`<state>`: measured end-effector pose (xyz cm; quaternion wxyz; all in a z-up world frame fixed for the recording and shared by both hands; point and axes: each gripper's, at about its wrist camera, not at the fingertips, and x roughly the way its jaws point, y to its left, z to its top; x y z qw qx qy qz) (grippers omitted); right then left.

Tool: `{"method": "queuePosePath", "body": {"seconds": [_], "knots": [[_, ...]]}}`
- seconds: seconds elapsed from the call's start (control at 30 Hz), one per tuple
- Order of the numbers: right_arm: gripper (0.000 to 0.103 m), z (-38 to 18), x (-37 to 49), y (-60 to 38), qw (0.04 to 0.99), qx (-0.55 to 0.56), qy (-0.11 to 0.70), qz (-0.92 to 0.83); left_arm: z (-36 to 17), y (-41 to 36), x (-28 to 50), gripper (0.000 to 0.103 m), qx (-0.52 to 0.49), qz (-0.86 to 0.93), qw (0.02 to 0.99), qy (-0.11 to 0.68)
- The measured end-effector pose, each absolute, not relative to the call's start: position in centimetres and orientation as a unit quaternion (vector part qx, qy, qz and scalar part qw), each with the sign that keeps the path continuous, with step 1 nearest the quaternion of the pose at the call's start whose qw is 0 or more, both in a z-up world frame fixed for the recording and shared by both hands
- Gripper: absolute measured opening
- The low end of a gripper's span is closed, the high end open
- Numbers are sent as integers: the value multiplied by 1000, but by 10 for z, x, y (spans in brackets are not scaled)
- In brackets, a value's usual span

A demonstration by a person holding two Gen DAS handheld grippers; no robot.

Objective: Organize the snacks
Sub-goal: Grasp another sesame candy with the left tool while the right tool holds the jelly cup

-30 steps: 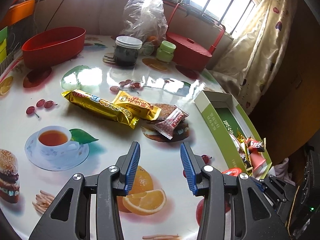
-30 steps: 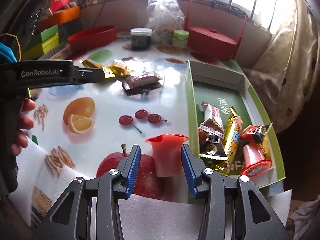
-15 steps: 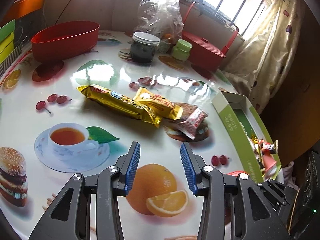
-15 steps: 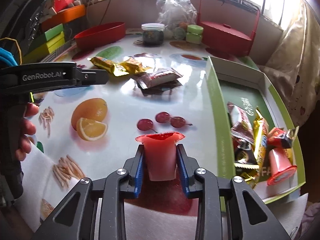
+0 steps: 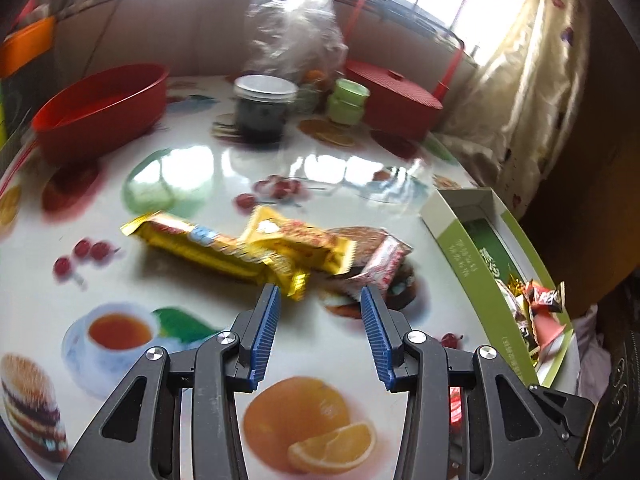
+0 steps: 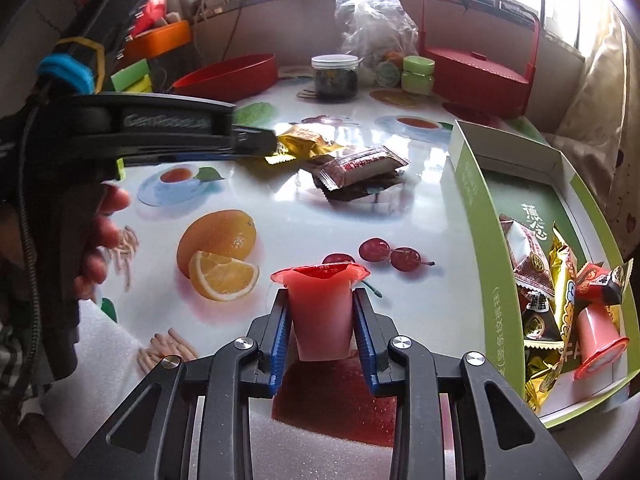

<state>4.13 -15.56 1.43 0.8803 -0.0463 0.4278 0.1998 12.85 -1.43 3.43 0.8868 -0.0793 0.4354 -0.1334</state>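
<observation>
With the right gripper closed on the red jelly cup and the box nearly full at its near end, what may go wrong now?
1. The right gripper, whose jaws have just been closing, pinches the soft jelly cup; it may deform or slip out.
2. The near end of the green box is crowded with snacks, so the cup may land on them and tip.
3. The open left gripper hovers near the gold wrappers and may push them.

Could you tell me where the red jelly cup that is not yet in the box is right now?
In the right wrist view, the red jelly cup sits low centre, clamped upright in the right gripper, left of the green box.
</observation>
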Motion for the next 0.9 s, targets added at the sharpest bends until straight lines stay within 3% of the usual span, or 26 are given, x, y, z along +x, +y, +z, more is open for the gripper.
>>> {"method": "queuePosePath", "body": {"seconds": [0.43, 0.9], "knots": [[29, 15, 44, -177, 885, -3, 429, 179, 22, -73, 156, 43, 21, -172, 877, 449], [29, 15, 44, -184, 884, 19, 431, 181, 10, -90, 173, 43, 48, -175, 873, 453]]}}
